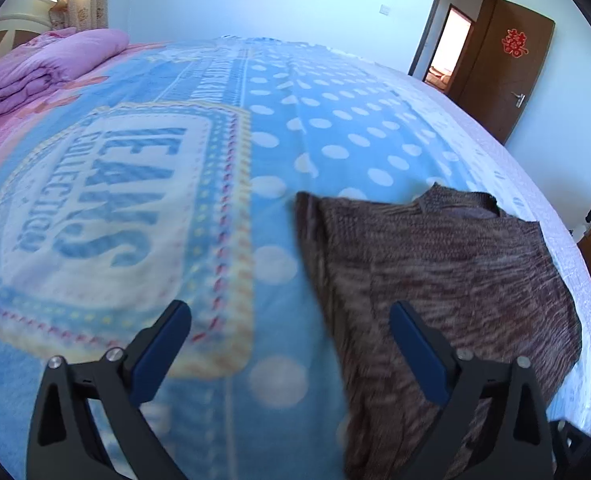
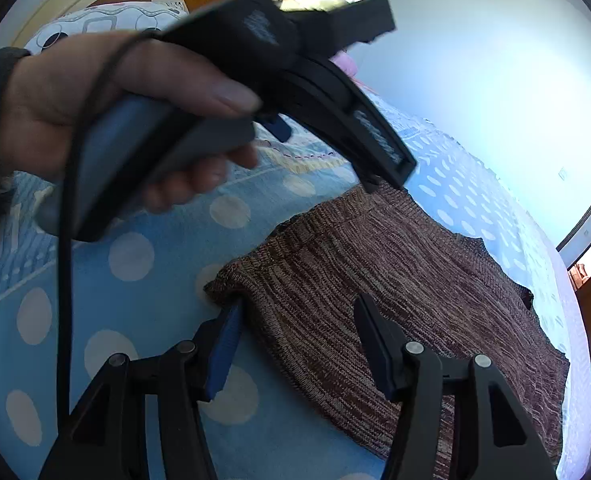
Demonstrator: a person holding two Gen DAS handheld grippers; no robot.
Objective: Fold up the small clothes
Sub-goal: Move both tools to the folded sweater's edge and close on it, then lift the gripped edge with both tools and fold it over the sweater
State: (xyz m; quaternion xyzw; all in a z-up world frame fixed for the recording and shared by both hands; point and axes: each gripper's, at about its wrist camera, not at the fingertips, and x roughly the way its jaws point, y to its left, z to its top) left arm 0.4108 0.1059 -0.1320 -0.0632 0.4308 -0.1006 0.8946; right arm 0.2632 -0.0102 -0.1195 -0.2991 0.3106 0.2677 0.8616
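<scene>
With the right gripper (image 2: 295,344) half-open astride the near corner of the brown marled knit garment (image 2: 395,280), nothing is pinched yet. Left gripper (image 1: 291,344) hovers wide open, empty. Garment lies flat on the blue polka-dot bedspread (image 1: 315,128). Risk: pads snag bedspread too.

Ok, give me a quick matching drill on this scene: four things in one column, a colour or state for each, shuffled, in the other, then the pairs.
Things:
1. knit garment
2. folded quilt
3. door
4. left hand-held gripper

Descriptions:
A. pink, at the far corner
B. open, nothing pinched
C. mottled brown, lying flat on the spotted blanket
D. wooden, with a red ornament on it

Pairs: 1-C, 2-A, 3-D, 4-B
</scene>
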